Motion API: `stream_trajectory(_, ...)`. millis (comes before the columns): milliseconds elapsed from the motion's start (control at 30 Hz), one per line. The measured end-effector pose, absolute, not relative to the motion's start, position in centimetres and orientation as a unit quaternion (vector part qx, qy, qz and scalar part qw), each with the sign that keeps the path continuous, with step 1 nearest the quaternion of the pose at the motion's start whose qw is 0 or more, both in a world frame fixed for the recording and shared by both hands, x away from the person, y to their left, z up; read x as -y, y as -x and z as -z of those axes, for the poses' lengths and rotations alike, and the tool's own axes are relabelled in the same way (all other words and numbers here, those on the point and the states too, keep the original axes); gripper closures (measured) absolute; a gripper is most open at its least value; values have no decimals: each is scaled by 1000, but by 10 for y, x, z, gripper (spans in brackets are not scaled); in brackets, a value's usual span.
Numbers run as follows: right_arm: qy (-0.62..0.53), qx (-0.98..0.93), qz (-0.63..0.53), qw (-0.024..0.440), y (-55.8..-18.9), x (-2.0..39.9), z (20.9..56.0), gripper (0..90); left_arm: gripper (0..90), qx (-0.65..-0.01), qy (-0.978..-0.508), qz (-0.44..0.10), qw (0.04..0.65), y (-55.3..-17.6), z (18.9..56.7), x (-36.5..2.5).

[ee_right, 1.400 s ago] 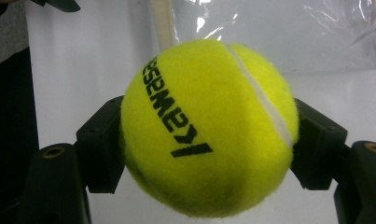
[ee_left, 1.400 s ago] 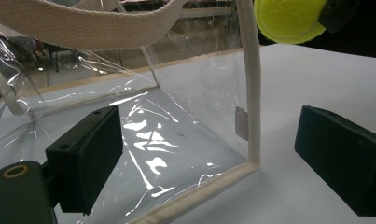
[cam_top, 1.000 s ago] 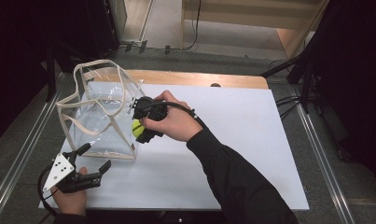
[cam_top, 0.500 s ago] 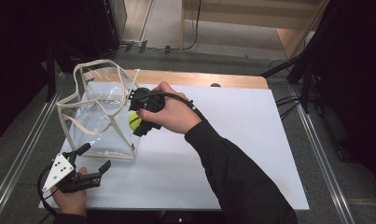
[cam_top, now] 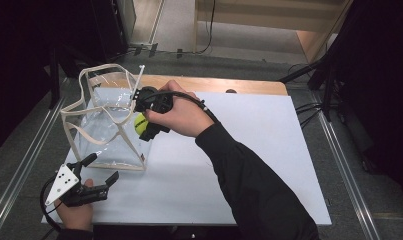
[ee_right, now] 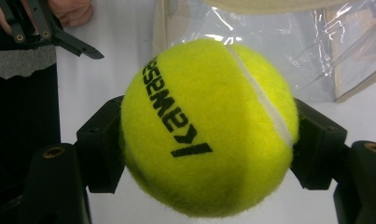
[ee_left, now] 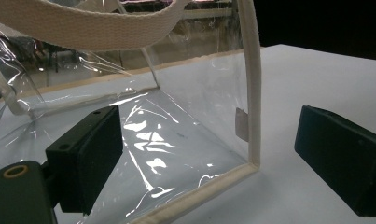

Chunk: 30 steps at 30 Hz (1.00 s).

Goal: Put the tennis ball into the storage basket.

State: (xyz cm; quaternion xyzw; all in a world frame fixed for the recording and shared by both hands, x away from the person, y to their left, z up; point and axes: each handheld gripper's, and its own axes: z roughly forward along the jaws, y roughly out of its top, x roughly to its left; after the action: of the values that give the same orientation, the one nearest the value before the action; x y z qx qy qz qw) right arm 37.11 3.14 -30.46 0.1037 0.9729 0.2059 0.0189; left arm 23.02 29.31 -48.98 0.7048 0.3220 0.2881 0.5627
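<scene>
While the clear bag (cam_top: 106, 125) stands upright at the table's (cam_top: 249, 150) left side, its open top w/ cream trim faces up; bare white tabletop spreads wide to its right and front. Right gripper (cam_top: 143, 124) hangs beside the bag's right wall near the rim, jaws clamped on a yellow tennis ball (ee_right: 209, 128), ball off the table. Left gripper (cam_top: 96, 175) sits near the table's front-left edge, just before the bag's front corner, jaws wide apart, holding nothing. Count: 1 bag, 1 ball, 2 grippers.
</scene>
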Motion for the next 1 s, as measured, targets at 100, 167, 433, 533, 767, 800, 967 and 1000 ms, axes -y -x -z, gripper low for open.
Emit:
stream_trajectory(100,-103,-972,-208,20,-372,-33,301,236,83,-322,-704,-287,564,-230,490,-293)
stream_trajectory(167,-105,-973,-206,20,-372,-33,298,236,83,-322,-704,-287,564,-230,490,-293)
stream_trajectory(433,-103,-972,-209,24,-375,-34,288,236,83,-323,-703,-287,565,-230,490,-294)
stream_trajectory(533,-102,-972,-208,25,-376,-35,284,237,83,-323,-703,-286,565,-230,490,-294)
stream_trajectory(767,-97,-973,-209,21,-378,-38,277,237,83,-325,-701,-285,567,-231,490,-294)
stream_trajectory(800,-95,-973,-209,25,-378,-39,276,237,83,-326,-700,-285,569,-231,490,-295)
stream_trajectory(967,-97,-972,-210,30,-379,-42,271,237,83,-325,-700,-285,568,-231,490,-295)
stream_trajectory(1000,-95,-972,-213,32,-380,-43,270,237,83,-325,-700,-285,568,-230,490,-295)
